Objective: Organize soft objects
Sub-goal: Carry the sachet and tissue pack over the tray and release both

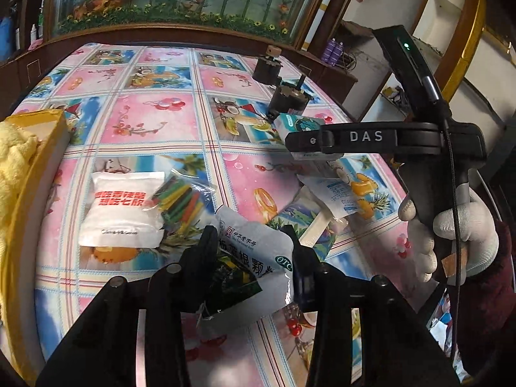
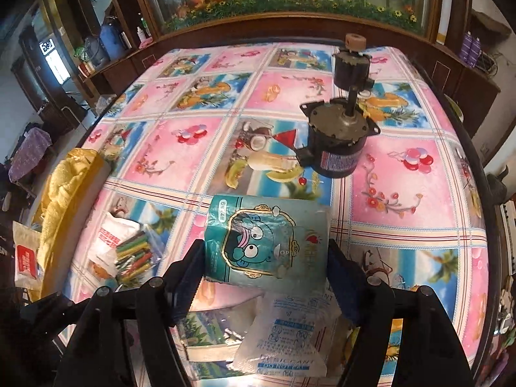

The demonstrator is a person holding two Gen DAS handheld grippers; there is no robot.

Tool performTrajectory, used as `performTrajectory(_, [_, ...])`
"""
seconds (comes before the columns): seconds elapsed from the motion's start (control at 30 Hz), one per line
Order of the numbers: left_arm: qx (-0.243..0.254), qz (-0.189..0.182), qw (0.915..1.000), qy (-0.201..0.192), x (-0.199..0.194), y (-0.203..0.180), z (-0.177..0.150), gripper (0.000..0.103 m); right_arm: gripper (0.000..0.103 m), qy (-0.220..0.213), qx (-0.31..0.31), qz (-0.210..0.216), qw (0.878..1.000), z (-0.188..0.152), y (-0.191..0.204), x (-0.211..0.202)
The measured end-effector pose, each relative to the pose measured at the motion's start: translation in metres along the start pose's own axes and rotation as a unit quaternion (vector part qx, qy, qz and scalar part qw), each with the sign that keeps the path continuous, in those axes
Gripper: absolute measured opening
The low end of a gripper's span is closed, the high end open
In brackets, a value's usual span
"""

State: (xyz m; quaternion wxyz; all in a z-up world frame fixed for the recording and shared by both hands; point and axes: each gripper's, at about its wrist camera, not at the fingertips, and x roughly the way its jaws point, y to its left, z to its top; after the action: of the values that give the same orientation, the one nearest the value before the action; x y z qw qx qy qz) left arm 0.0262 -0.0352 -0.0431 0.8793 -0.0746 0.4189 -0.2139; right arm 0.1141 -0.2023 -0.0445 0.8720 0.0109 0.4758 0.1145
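In the left wrist view my left gripper (image 1: 253, 258) is shut on a white and green medicine sachet (image 1: 254, 245) marked OTC, held just above the tablecloth. A gloved hand (image 1: 451, 235) holds my right gripper (image 1: 295, 140) to the right. It is shut on a teal tissue pack (image 1: 290, 124), which is lifted off the table. In the right wrist view that teal pack (image 2: 264, 242) spans the gap between the right gripper's (image 2: 266, 269) two fingers. A white desiccant packet (image 2: 287, 338) lies under it on the cloth.
A white packet with red print (image 1: 122, 206) and a clear bag of coloured sticks (image 1: 180, 203) lie at the left. A yellow box (image 1: 42, 122) holding a yellow towel (image 1: 13, 161) stands at the left table edge. Two dark motors (image 2: 338, 138) (image 2: 351, 64) stand further back.
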Motion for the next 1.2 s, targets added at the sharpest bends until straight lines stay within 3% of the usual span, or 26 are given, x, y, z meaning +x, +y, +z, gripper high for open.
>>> performTrajectory(0.1, [-0.016, 0.009, 0.9995, -0.027, -0.034, 0.013, -0.004, 0.038, 0.074, -0.026, -0.016, 0.030, 0.999, 0.003, 0.018, -0.022])
performTrajectory(0.27, [-0.052, 0.058, 0.9947, -0.067, -0.093, 0.051, -0.016, 0.038, 0.074, -0.038, -0.048, 0.085, 0.994, 0.004, 0.066, -0.033])
performTrajectory(0.53, [-0.108, 0.154, 0.9757, -0.113, -0.160, 0.133, -0.011, 0.038, 0.074, -0.034, -0.114, 0.167, 0.979, -0.006, 0.161, -0.027])
performTrajectory(0.67, [-0.119, 0.188, 0.9699, -0.098, -0.150, 0.174, 0.003, 0.039, 0.075, -0.035, -0.157, 0.195, 0.967, -0.012, 0.209, -0.023])
performTrajectory(0.93, [-0.152, 0.196, 0.9678, -0.042, -0.104, 0.237, 0.009, 0.039, 0.074, -0.027, -0.269, 0.191, 0.944, -0.035, 0.296, -0.002])
performTrajectory(1.03, [-0.155, 0.202, 0.9669, -0.016, -0.090, 0.246, 0.004, 0.042, 0.074, -0.022, -0.301, 0.172, 0.938, -0.046, 0.319, 0.007])
performTrajectory(1.2, [-0.151, 0.193, 0.9691, -0.026, -0.097, 0.246, -0.005, 0.052, 0.074, 0.006, -0.369, 0.181, 0.912, -0.079, 0.343, 0.014])
